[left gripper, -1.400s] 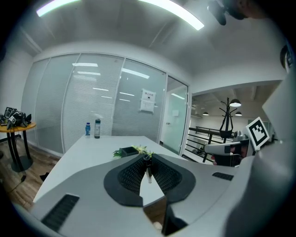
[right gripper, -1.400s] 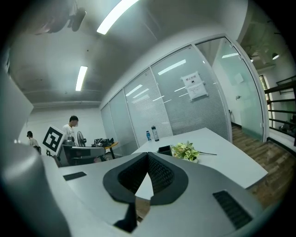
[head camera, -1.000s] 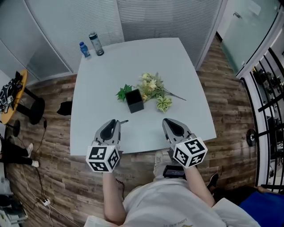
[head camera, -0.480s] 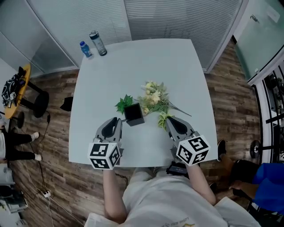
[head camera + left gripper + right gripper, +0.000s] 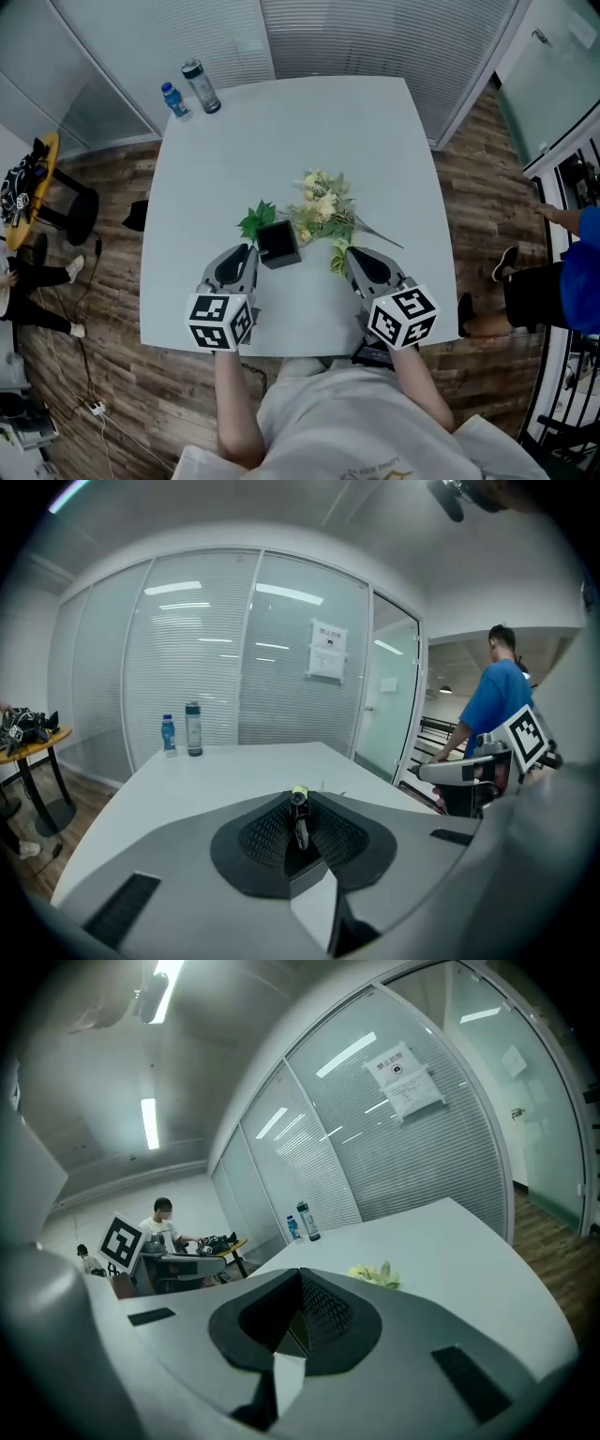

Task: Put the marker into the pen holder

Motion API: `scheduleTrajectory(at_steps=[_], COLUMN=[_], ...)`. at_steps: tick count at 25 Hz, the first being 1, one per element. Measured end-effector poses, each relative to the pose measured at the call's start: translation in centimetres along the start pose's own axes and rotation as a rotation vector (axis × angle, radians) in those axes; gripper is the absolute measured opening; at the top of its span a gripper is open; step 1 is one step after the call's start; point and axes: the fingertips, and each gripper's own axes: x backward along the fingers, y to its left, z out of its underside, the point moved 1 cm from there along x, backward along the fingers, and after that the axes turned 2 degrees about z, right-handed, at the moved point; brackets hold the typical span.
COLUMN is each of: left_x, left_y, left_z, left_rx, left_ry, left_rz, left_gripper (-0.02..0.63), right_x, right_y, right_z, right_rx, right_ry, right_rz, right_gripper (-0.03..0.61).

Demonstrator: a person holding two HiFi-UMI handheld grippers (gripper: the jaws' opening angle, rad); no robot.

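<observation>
White table (image 5: 394, 159), glass-walled office. Our left gripper (image 5: 246, 255) pinched the marker (image 5: 299, 817) just left of the holder (image 5: 278, 242). The right gripper (image 5: 354, 255) was closed and empty. We reckoned it needed tipping upright over the opening before release.
</observation>
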Motion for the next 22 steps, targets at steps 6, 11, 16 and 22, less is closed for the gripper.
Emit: scheduleTrajectory(at_steps=[6,11,16,22], left_x=[-2.1,-3.6,-5.5,-7.3], left_y=[1.0,1.3,1.8,1.7], left_z=[0.8,1.9,3.4,4.5], left_rx=[-0.002,0.001,-0.003,0.006], left_ry=[0.051,0.097,0.157,0.216], left_rz=[0.019,0.041,0.066,0.108], left_gripper=[0.054,0.054,0.054,0.054], right_x=[-1.4,-2.7,-4.2,-5.3], right_y=[-0.7,-1.1,-1.6,-2.7], right_z=[0.2,1.0,1.6,2.4], right_rx=[-0.014,-0.027,-0.045,-0.063], right_ry=[0.023,0.054,0.080,0.113], right_rz=[0.011,0.013,0.022,0.042], right_gripper=[0.017,0.017,0.017,0.017])
